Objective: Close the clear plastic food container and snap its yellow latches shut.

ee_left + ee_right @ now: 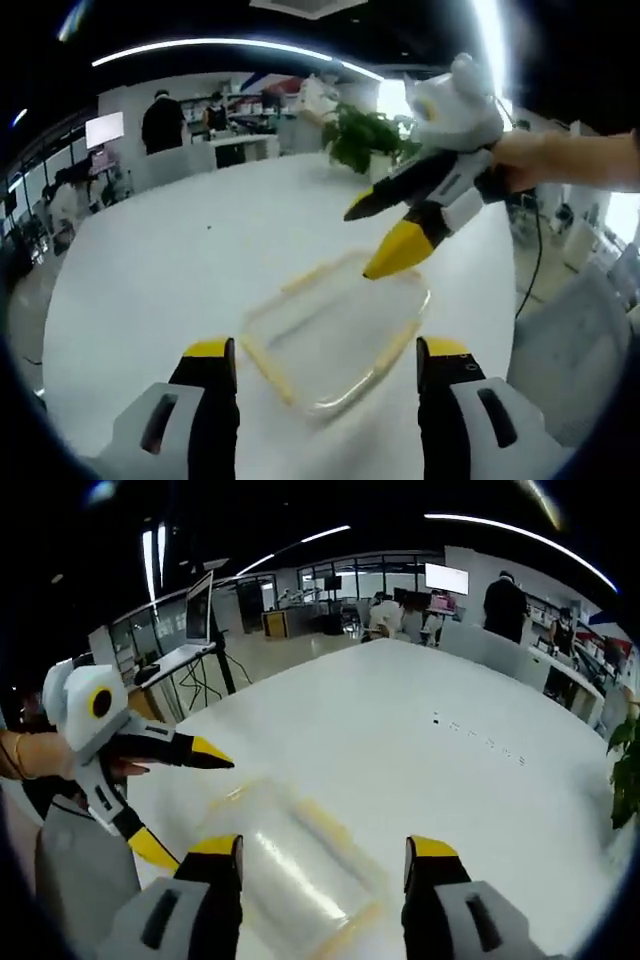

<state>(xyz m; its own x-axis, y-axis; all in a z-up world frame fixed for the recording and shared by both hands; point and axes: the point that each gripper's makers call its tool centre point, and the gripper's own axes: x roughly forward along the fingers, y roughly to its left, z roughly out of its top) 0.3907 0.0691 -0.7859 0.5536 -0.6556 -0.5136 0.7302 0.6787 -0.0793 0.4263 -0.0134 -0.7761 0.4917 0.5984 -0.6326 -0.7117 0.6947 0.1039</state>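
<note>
Both grippers, left (325, 362) and right (325, 858), hover spread over the container (335, 335) on the white table (150, 260); best seat the lid squarely before pressing each latch (268, 368).

Clear plastic food container with yellow latches (335, 340) is motion-blurred; can't tell its latch positions. In my right gripper view its near end (300, 880) sits hidden behind my jaws.
</note>
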